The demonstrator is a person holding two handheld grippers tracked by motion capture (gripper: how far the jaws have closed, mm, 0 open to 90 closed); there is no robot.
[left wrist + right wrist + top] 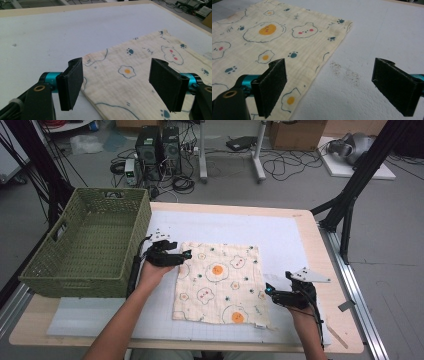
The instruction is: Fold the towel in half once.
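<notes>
A: From the high view, where does the cloth (220,282) lie?
B: Flat on the white mat (280,235) that covers the table (332,270), a cream square printed with fried eggs and small bears. A green woven basket (87,242) stands at the table's left end, apart from the cloth.

A: And the two tools there?
B: The left gripper (186,255) is at the cloth's upper left corner, beside the basket's near right corner. The right gripper (269,291) sits at the cloth's lower right edge. From this height I cannot tell how wide either one stands.

A: What does the left gripper view add?
B: Its left gripper (117,85) has both black jaws set well apart, with a corner of the cloth (140,82) lying flat on the mat (62,32) between and beyond them. The pads press on nothing.

A: And the right gripper view?
B: The right gripper (337,87) also stands wide. The cloth (274,42) runs under its left jaw, its edge crosses the gap, and the right jaw is over bare mat (387,32). A dark speckled smudge (345,72) marks the mat just beside the edge. Nothing is gripped.
</notes>
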